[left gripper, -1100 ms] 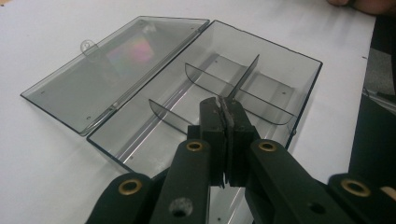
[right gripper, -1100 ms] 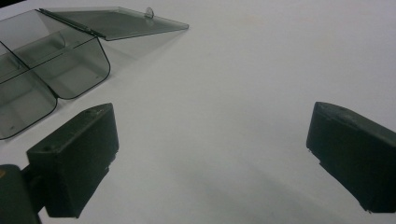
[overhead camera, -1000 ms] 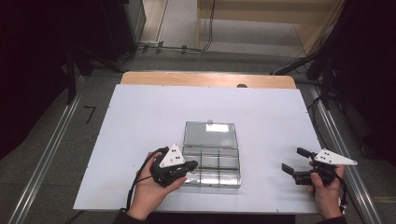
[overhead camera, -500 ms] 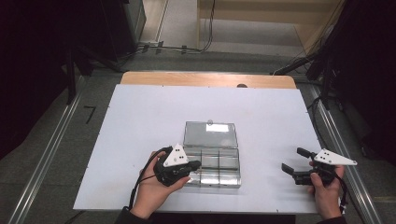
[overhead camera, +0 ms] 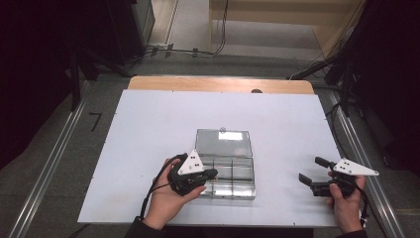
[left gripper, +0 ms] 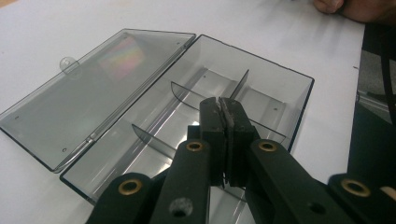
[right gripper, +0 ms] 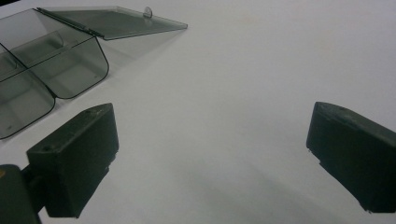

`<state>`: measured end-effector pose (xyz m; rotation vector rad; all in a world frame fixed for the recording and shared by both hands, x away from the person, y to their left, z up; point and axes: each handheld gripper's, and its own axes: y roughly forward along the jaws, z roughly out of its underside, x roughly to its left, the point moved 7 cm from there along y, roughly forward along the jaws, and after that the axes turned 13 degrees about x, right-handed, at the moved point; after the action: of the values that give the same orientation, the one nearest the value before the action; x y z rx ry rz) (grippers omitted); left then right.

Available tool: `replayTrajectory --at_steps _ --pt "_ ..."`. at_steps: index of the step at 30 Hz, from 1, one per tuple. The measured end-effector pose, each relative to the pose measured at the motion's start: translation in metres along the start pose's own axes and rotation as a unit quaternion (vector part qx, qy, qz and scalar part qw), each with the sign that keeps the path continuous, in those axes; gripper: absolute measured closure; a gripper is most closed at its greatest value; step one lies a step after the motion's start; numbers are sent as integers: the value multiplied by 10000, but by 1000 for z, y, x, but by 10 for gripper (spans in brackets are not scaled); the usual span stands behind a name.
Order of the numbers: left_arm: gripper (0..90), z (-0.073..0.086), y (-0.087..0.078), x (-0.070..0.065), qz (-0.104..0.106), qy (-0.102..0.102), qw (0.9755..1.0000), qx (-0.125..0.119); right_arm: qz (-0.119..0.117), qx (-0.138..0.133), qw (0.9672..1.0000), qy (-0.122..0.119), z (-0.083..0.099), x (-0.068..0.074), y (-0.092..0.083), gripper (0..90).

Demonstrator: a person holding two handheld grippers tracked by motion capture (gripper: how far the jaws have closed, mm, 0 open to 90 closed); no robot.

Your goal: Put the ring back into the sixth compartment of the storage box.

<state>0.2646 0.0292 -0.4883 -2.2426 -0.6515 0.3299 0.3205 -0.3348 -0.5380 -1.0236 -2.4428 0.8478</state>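
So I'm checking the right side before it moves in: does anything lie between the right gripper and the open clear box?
Nothing visible does. The right gripper, jaws open, sits over bare white table, and the clear box lies beyond with only tabletop between them. The left gripper, shut, is over the box's compartments.

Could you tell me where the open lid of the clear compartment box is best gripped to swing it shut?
I would grip the lid at its far free edge, near the small round tab. The lid lies flat on the table, hinged to the tray, so that edge gives most leverage. The right tongs, open wide, could come from the far right side.
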Motion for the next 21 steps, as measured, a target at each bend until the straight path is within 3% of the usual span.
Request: replayTrajectory --at_steps 21 --pt "893 -14 8 -5 94 96 9999 -43 3 -4 10000 -16 0 0 0 9"
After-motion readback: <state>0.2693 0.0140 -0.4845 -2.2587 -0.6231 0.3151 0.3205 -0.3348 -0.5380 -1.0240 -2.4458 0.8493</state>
